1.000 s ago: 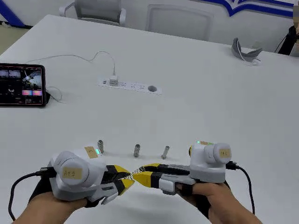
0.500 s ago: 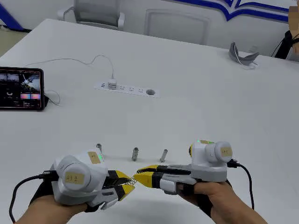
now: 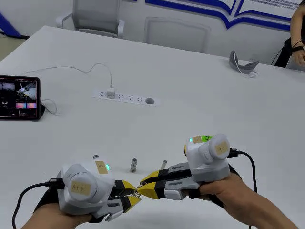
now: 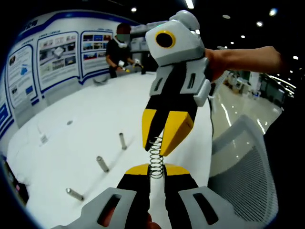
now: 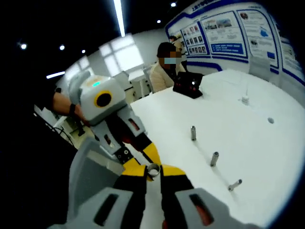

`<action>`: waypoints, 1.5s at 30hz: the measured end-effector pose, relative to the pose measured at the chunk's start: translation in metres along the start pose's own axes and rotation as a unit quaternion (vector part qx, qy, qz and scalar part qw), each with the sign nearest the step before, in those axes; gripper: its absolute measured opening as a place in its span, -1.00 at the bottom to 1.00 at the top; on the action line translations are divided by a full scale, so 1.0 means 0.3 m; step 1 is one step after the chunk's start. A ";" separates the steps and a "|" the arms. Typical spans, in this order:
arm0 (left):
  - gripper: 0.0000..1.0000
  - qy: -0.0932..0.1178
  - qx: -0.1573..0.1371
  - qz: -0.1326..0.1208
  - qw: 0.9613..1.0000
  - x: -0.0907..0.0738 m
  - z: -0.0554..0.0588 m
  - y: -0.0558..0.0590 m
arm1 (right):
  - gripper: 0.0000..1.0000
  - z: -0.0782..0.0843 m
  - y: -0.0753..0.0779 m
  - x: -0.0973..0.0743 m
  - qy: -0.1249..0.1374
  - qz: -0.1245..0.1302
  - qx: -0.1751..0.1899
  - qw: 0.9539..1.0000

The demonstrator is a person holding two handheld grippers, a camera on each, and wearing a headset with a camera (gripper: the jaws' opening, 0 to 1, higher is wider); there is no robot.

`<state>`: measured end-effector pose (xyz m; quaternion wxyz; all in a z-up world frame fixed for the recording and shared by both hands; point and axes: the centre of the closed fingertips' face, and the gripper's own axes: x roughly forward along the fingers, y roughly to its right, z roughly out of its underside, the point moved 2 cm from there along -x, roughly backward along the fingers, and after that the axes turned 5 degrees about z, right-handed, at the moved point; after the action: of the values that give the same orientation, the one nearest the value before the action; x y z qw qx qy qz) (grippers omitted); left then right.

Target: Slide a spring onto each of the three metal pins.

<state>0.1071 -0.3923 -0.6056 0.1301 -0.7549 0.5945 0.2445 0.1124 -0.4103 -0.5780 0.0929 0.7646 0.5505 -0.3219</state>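
Logged one spring point(image 4: 155, 160), held clear of the table and spanning the short gap between two sets of yellow tips. In the left gripper view, found its lower end pinched in the closed jaws of the left gripper point(image 4: 153, 172). Found its upper end caught in the jaws of the right gripper point(image 4: 162, 140), likewise closed on it. In the right gripper view, saw the coil end-on as a small ring seated between that gripper's own jaws.

Recorded the two grippers tip to tip, low over the near part of the white table point(image 3: 200, 90). Noted the left one pointing across to the right, roughly level. Noted the right one pointing left and tilted down toward the meeting point, its body riding higher. Placed the left hand point(image 3: 55, 218) behind and under its gripper at the lower left. Placed the right hand point(image 3: 232, 191) wrapped under its gripper, forearm running off the lower right corner. Noted a dark cable trailing from the rear of each.

Counted three pins point(image 3: 134, 165) upright in a row on the table just beyond the tips, touching neither gripper; too small to tell whether any carried a coil.

Listed farther out: a power strip point(image 3: 125, 98) with a white plug, a lit tablet point(image 3: 19, 91) at the left edge, a grey headset point(image 3: 242, 63) far right, and chairs point(image 3: 95, 14) past the far edge.
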 end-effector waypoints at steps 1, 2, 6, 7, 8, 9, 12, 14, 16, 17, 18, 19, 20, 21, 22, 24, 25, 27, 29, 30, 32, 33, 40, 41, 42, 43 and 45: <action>-0.81 0.000 0.003 0.002 1.000 0.003 -0.005 0.002 | -0.76 -0.001 -0.003 -0.003 -0.012 -0.005 -0.016 1.000; -0.81 0.000 0.004 0.004 1.000 0.005 -0.008 0.002 | -0.76 -0.002 -0.004 -0.006 -0.020 -0.007 -0.025 0.999; -0.81 -0.004 0.019 0.008 1.000 0.011 -0.017 0.004 | -0.75 0.016 0.003 -0.009 -0.065 -0.013 -0.076 0.995; -0.81 -0.005 0.019 0.011 1.000 0.013 -0.014 0.005 | -0.75 0.018 0.001 -0.006 -0.068 -0.015 -0.081 0.994; -0.81 -0.005 0.017 0.012 1.000 0.015 -0.012 0.006 | -0.75 0.017 -0.003 -0.002 -0.068 -0.017 -0.080 0.994; -0.81 -0.005 0.020 0.015 1.000 0.016 -0.011 0.009 | -0.75 0.018 -0.008 0.001 -0.069 -0.022 -0.082 0.994; -0.81 -0.005 0.028 0.020 0.999 0.019 -0.011 0.022 | -0.75 0.029 -0.017 0.008 -0.083 -0.032 -0.098 0.991; -0.81 -0.004 0.030 0.023 0.999 0.018 -0.013 0.027 | -0.75 0.041 -0.022 0.015 -0.095 -0.037 -0.107 0.989; -0.81 -0.006 0.033 0.026 0.999 0.018 -0.013 0.032 | -0.75 0.049 -0.027 0.021 -0.103 -0.039 -0.118 0.987; -0.81 -0.008 0.038 0.025 0.999 0.020 -0.011 0.032 | -0.75 0.049 -0.027 0.021 -0.104 -0.039 -0.118 0.987; -0.80 -0.008 0.042 0.025 0.999 0.022 -0.009 0.032 | -0.75 0.049 -0.026 0.021 -0.105 -0.039 -0.118 0.987; -0.80 -0.007 0.039 0.026 0.999 0.021 -0.007 0.033 | -0.75 0.051 -0.026 0.019 -0.106 -0.040 -0.120 0.986; -0.80 -0.005 0.037 0.026 0.999 0.020 -0.006 0.034 | -0.75 0.052 -0.027 0.019 -0.105 -0.040 -0.121 0.986; -0.80 -0.003 0.037 0.025 0.999 0.020 -0.005 0.032 | -0.75 0.053 -0.027 0.018 -0.103 -0.039 -0.122 0.986; -0.79 -0.001 0.036 0.023 0.999 0.020 -0.004 0.030 | -0.75 0.054 -0.025 0.018 -0.101 -0.038 -0.121 0.987; -0.78 0.005 0.028 0.022 0.999 0.021 -0.003 0.030 | -0.75 0.060 -0.020 0.015 -0.098 -0.034 -0.119 0.987; -0.78 0.006 0.028 0.021 0.999 0.022 -0.003 0.029 | -0.75 0.061 -0.017 0.013 -0.096 -0.031 -0.118 0.988; -0.75 0.004 0.027 0.018 0.999 0.024 0.002 0.030 | -0.75 0.065 -0.013 0.004 -0.088 -0.026 -0.109 0.990; -0.69 -0.002 0.025 0.012 1.000 0.027 0.016 0.026 | -0.75 0.066 -0.011 -0.005 -0.071 -0.025 -0.084 0.994; -0.64 -0.004 0.023 0.011 1.000 0.028 0.023 0.024 | -0.75 0.066 -0.006 -0.009 -0.065 -0.023 -0.079 0.995; -0.62 -0.006 0.017 0.009 1.000 0.027 0.037 0.022 | -0.75 0.077 0.004 -0.025 -0.060 -0.017 -0.070 0.996; -0.63 -0.006 0.015 0.006 1.000 0.025 0.045 0.019 | -0.75 0.083 0.009 -0.034 -0.058 -0.013 -0.067 0.996; -0.59 -0.010 0.002 -0.015 1.000 0.006 0.079 -0.008 | -0.75 0.116 0.029 -0.079 -0.048 0.005 -0.048 0.998; -0.58 -0.009 -0.001 -0.019 1.000 0.000 0.082 -0.013 | -0.75 0.123 0.033 -0.086 -0.048 0.008 -0.046 0.998; -0.58 -0.009 -0.003 -0.022 1.000 -0.003 0.085 -0.016 | -0.75 0.127 0.036 -0.091 -0.048 0.011 -0.044 0.998; -0.57 -0.008 -0.006 -0.024 1.000 -0.007 0.088 -0.019 | -0.75 0.132 0.040 -0.095 -0.047 0.014 -0.042 0.998; -0.57 -0.007 -0.010 -0.029 0.999 -0.015 0.096 -0.028 | -0.75 0.142 0.049 -0.106 -0.048 0.019 -0.035 0.998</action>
<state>0.1082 -0.3724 -0.6283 0.1335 -0.7717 0.5687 0.2517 0.1030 -0.4618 -0.5954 0.1518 0.7546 0.5421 -0.3371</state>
